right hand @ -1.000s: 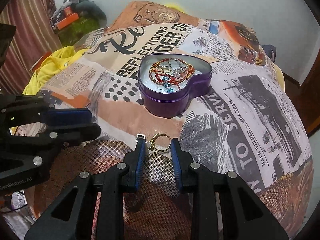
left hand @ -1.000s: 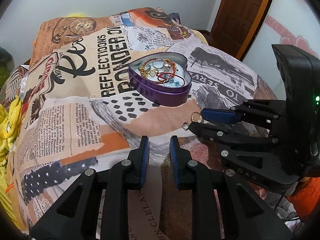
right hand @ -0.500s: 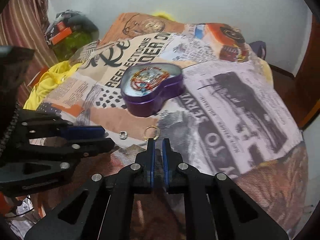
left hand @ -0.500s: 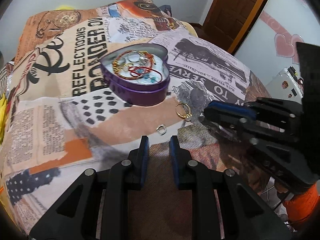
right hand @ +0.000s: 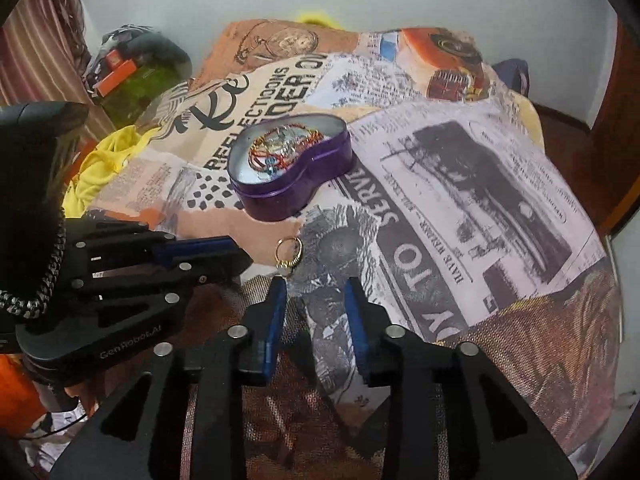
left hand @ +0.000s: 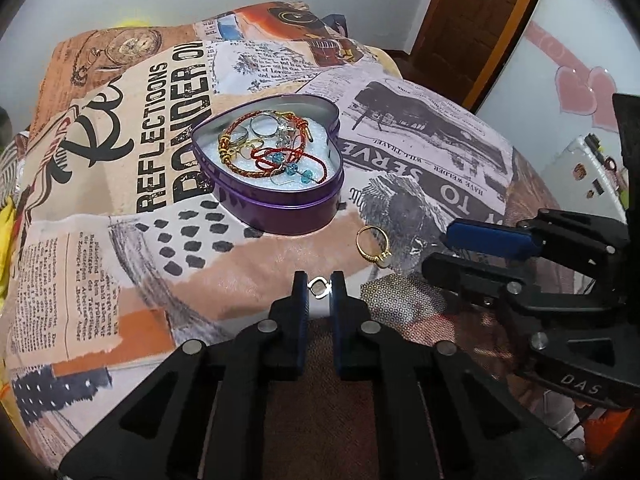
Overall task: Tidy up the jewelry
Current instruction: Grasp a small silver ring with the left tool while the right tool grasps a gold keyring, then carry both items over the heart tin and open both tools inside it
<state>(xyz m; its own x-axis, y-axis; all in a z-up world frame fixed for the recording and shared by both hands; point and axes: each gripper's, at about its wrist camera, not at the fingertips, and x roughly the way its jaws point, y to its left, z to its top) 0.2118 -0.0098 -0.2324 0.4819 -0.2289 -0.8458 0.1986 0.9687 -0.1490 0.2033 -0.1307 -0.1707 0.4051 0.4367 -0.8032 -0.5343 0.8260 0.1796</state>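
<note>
A purple heart-shaped tin sits open on the printed bedspread, holding bracelets, rings and blue beads. A gold ring lies on the cloth just in front of the tin. A small silver ring sits between the tips of my left gripper, whose jaws stand narrowly apart around it. My right gripper is open and empty, just behind the gold ring; it also shows at the right of the left wrist view.
The bedspread covers a rounded bed that drops off at the right and front. A wooden door stands at the back right. Yellow cloth and a cluttered heap lie at the left.
My left gripper has moved forward to bracket the small silver ring. My right gripper has gone from shut to open and sits just behind the gold ring.
</note>
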